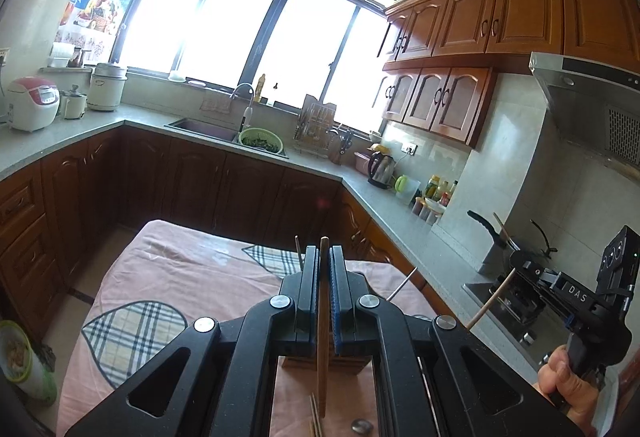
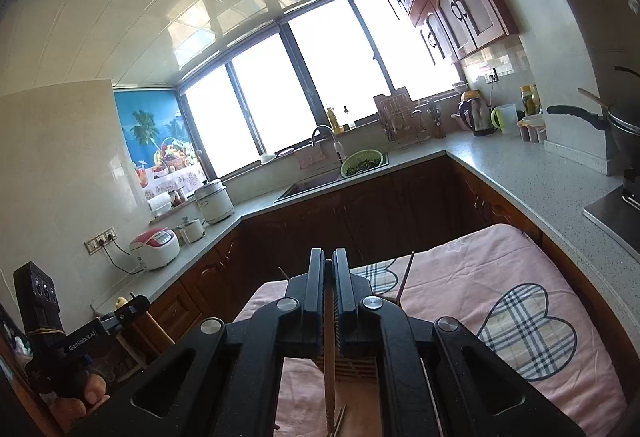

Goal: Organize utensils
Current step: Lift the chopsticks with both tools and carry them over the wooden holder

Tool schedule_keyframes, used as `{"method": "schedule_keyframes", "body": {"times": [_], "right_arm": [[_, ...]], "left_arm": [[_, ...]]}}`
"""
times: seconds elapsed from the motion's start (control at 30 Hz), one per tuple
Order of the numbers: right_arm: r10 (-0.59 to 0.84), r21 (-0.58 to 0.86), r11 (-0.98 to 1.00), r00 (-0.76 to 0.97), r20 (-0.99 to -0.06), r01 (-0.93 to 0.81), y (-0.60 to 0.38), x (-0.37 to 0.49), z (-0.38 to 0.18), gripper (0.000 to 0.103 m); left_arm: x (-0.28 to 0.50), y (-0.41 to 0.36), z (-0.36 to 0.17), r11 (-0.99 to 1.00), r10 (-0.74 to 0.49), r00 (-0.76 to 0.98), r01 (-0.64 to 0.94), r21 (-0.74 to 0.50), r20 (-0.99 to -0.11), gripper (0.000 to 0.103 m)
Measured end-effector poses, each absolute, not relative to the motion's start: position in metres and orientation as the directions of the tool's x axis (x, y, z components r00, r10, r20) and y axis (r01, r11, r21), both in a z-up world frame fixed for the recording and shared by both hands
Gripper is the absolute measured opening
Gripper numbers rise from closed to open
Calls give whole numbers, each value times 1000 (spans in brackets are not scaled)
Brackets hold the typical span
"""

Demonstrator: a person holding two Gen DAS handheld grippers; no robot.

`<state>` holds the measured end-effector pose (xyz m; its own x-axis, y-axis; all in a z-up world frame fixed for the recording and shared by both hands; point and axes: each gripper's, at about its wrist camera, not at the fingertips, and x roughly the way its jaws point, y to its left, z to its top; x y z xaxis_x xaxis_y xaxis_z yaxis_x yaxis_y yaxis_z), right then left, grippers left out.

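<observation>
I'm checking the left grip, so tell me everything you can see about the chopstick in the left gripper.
The wooden chopstick is a slim, plain brown stick, clamped upright between the left gripper's black and blue fingers. Its tip pokes just above them; its lower end hangs over the pink cloth near a wooden holder.

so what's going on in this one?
A person holds a tool in each hand over a table with a pink cloth. The left tool is shut on a wooden chopstick, and the right tool is shut on another chopstick. Both hang above a slotted wooden holder, where a few chopsticks already stand. Neither held one is in yet.
</observation>
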<state>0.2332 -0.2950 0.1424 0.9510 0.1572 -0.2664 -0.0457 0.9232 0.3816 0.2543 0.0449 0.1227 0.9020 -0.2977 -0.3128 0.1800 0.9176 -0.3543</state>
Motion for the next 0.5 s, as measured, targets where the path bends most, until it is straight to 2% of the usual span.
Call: {"method": "schedule_keyframes", "body": {"times": [0.23,0.5], "right_arm": [[94,383,924,973,-209,-7,-312,263,158,4],[57,395,918,980,-190,23,-330,304,157,4]], "left_arm": [[301,41,114,909,-280,927,172,-381,-250,3],[361,27,90,900,-256,937,142,-412,-237,3]]}}
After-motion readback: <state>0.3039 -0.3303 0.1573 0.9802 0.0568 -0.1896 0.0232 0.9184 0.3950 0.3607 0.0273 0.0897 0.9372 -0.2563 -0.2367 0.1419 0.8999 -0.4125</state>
